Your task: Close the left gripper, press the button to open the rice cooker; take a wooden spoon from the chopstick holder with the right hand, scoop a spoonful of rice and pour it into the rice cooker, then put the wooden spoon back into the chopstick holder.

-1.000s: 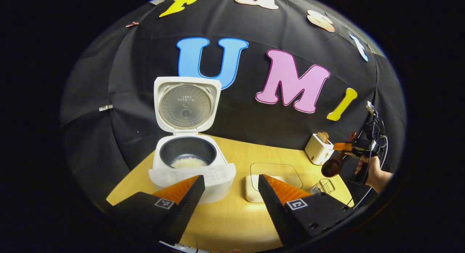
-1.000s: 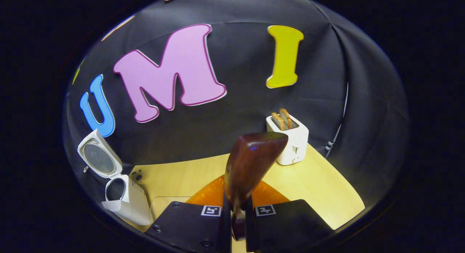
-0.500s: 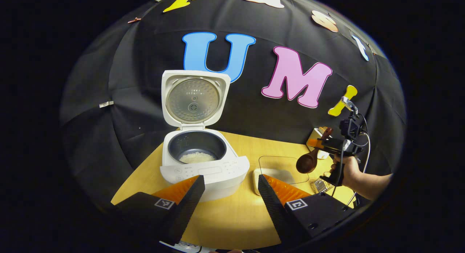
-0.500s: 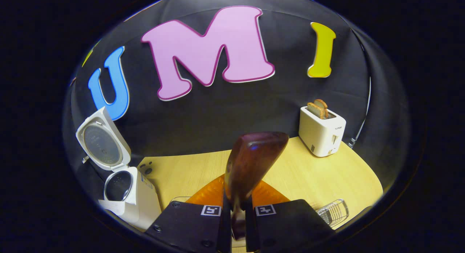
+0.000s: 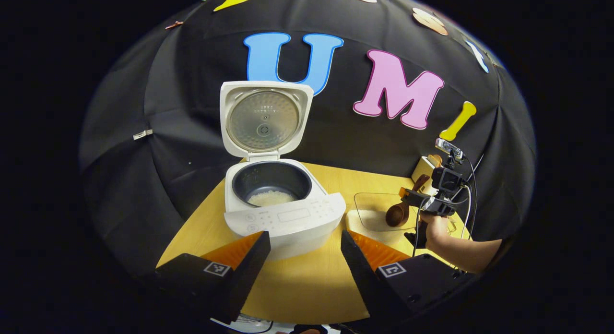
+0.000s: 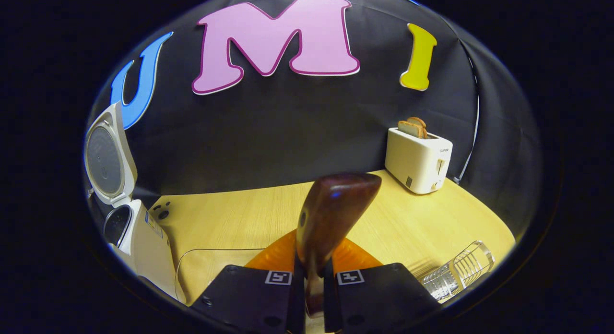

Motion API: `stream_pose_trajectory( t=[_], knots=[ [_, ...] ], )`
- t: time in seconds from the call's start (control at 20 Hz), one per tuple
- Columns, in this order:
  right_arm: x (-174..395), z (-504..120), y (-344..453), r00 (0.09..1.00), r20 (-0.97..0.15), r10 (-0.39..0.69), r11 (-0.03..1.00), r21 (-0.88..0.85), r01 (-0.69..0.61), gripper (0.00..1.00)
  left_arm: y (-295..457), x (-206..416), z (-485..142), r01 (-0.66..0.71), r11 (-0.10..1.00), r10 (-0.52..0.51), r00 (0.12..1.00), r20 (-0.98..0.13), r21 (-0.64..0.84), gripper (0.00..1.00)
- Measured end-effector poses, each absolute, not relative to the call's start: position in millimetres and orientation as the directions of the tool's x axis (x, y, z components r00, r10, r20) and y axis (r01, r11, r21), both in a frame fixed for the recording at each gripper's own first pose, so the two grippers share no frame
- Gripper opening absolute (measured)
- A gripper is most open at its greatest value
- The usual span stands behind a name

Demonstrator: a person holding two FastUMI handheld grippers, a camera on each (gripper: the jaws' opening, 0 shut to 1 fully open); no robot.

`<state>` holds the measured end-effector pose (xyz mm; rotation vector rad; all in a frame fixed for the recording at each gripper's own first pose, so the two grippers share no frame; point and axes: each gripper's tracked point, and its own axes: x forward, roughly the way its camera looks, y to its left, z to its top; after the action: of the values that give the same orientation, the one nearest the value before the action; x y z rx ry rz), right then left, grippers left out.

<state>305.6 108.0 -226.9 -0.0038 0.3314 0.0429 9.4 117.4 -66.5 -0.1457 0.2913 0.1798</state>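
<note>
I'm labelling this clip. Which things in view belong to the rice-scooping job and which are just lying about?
Part of the job:
rice cooker, lid up
wooden spoon, clamped in the right gripper
clear rice container
chopstick holder
left gripper, open

Just lying about:
toaster with bread slices

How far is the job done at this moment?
Done: the cooker lid stands open. In hand: the right tool is shut on the spoon, held near the clear rice container. The left tool is open, in front of the cooker. Left: scoop rice, pour it into the pot, which already holds some rice, and return the spoon to the holder.
</note>
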Motion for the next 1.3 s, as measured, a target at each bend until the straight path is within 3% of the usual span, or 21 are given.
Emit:
stream_pose_trajectory(
  t=[0.35,0.4,0.45,0.7,0.75,0.85,1.0,1.15,1.2,1.3],
  knots=[
    [284.9,-250.7,149.4,0.922,-0.379,0.073,0.994,0.108,-0.034,0.19,123.7,4.9,-68.2,-0.209,0.970,0.165,0.940,-0.298,-0.124,0.95],
    [282.6,-250.4,153.8,0.923,-0.378,0.074,0.993,0.109,-0.035,0.19,127.2,0.6,-67.3,-0.213,0.969,0.168,0.941,-0.294,-0.127,0.92],
    [280.5,-251.1,159.6,0.919,-0.384,0.087,0.992,0.121,-0.043,0.19,129.6,-2.0,-66.3,-0.217,0.967,0.172,0.941,-0.293,-0.130,0.95],
    [266.7,-252.7,194.1,0.891,-0.422,0.168,0.974,0.210,-0.084,0.19,133.2,-6.4,-70.9,-0.235,0.960,0.183,0.937,-0.299,-0.150,0.95],
    [264.0,-252.1,198.8,0.886,-0.428,0.178,0.969,0.234,-0.082,0.19,132.3,-7.5,-70.2,-0.235,0.961,0.183,0.936,-0.301,-0.147,0.92],
    [260.0,-251.8,209.1,0.872,-0.440,0.215,0.946,0.316,-0.073,0.19,131.2,-10.2,-69.8,-0.232,0.964,0.185,0.936,-0.300,-0.128,0.95],
    [256.7,-250.7,214.2,0.862,-0.450,0.232,0.931,0.359,-0.063,0.19,126.8,-13.0,-71.0,-0.224,0.966,0.178,0.938,-0.298,-0.126,0.92],
    [252.5,-249.3,205.4,0.850,-0.462,0.252,0.916,0.398,-0.055,0.19,123.1,-13.6,-73.2,-0.227,0.964,0.177,0.935,-0.306,-0.136,0.95],
    [252.1,-245.7,198.9,0.850,-0.462,0.253,0.902,0.431,-0.034,0.19,121.6,-13.7,-72.7,-0.228,0.964,0.178,0.936,-0.303,-0.138,0.92],
    [253.0,-240.8,187.8,0.847,-0.465,0.259,0.865,0.502,0.011,0.19,121.6,-13.6,-68.4,-0.229,0.964,0.181,0.939,-0.291,-0.138,0.96]
  ],
)
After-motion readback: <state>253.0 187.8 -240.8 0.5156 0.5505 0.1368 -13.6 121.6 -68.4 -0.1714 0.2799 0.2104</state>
